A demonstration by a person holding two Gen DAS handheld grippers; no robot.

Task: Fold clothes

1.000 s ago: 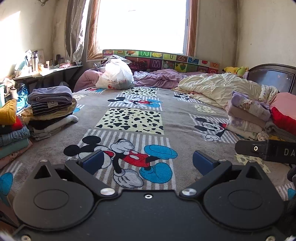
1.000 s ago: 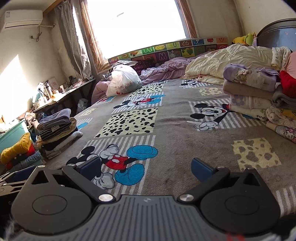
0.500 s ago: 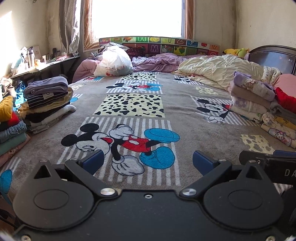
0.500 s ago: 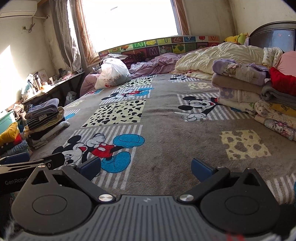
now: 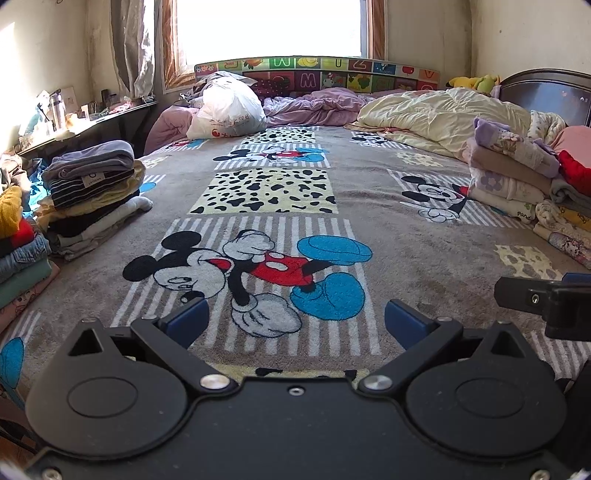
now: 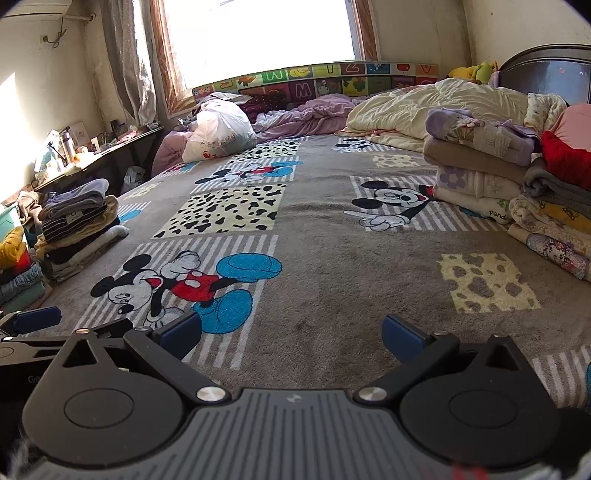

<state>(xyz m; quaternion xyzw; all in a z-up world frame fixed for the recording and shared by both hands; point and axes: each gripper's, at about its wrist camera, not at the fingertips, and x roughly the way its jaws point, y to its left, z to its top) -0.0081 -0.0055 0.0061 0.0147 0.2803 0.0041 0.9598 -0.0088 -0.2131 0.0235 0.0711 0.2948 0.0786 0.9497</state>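
Over blanket | both claws spread, empty | air conditioner only right view

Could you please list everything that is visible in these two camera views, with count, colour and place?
blanket: one, grey with cartoon mouse patches, covering the bed
stack of folded clothes: one, grey, striped, yellow, dark and white, left edge of the bed
second pile of clothes: one, yellow, red, denim and green, far left, partly cut off
stacks of folded clothes: several, purple, beige, white, red and floral, right side
plastic bag: one, white, far end
purple bedding: one, crumpled, far end
cream quilt: one, far right
alphabet mat: one, multicoloured, under the window
side table: one, dark, cluttered, left wall
left tool: black, blue pads, open, empty
right tool: black, blue pads, open, empty
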